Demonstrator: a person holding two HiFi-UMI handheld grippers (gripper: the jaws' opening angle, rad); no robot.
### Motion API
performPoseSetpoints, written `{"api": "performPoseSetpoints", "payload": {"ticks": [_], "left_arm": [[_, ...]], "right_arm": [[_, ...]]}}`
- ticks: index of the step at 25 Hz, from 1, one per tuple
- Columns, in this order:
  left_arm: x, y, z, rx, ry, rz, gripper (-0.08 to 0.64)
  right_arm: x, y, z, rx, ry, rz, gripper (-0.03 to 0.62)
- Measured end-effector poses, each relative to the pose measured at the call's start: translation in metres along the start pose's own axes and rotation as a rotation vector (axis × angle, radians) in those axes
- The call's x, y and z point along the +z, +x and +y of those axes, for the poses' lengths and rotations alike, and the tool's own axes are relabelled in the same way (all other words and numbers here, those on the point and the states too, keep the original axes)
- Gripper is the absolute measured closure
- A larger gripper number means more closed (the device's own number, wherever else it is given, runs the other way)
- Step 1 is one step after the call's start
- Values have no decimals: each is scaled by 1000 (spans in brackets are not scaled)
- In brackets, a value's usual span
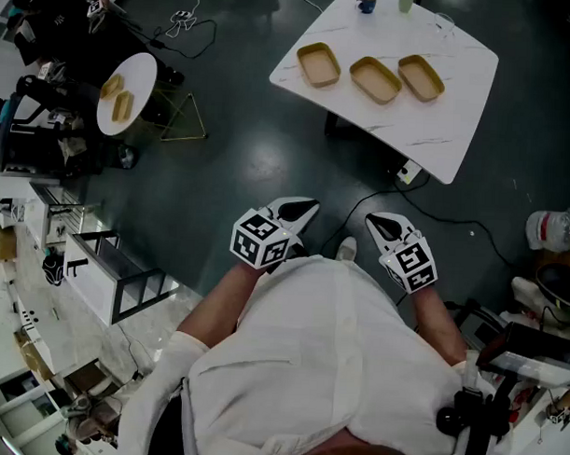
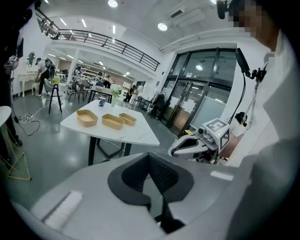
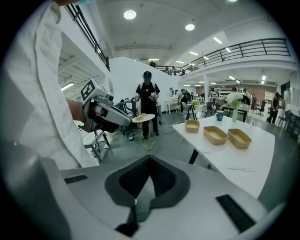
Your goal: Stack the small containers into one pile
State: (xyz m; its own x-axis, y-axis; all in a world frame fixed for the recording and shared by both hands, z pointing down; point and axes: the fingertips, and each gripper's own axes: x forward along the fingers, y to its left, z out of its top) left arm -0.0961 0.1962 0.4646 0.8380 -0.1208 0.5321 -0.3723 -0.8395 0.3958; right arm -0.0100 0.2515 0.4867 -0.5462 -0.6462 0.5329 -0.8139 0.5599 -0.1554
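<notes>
Three tan containers, the left one (image 1: pixel 319 64), the middle one (image 1: pixel 375 79) and the right one (image 1: pixel 421 77), lie apart in a row on a white table (image 1: pixel 438 134) far ahead of me. Both grippers hang over the dark floor, close to my body and well short of the table. My left gripper (image 1: pixel 307 207) is shut and holds nothing. My right gripper (image 1: pixel 372 219) is likewise shut and empty. The left gripper view shows the row of containers (image 2: pixel 113 121) beyond its closed jaws. In the right gripper view the containers (image 3: pixel 215 135) sit to the right on the table.
A round white side table (image 1: pixel 139 69) at the left carries two more small tan containers. A cup (image 1: pixel 366 3) and a glass stand at the white table's far edge. Cables (image 1: pixel 435 213) cross the floor. A person in black (image 3: pixel 147 110) stands farther off.
</notes>
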Motion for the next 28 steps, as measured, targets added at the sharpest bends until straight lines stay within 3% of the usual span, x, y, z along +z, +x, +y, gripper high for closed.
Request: {"api": "performPoseSetpoints", "payload": {"ticks": [9,17,23,28], "left_arm": [[28,14,29,-31,-13,-46,554],[83,11,112,-116,50,-70,554],[111,7,176,-178,77,-51,554],[110,5,222,-197,80,-17,554]], "right_arm": [[11,20,-33,-33,-31,23,588],[65,89,-70,-117,-17,52,588],[104,153,-114,-162,-65,91,586],[126,210,-149,-176,-164,140,584]]}}
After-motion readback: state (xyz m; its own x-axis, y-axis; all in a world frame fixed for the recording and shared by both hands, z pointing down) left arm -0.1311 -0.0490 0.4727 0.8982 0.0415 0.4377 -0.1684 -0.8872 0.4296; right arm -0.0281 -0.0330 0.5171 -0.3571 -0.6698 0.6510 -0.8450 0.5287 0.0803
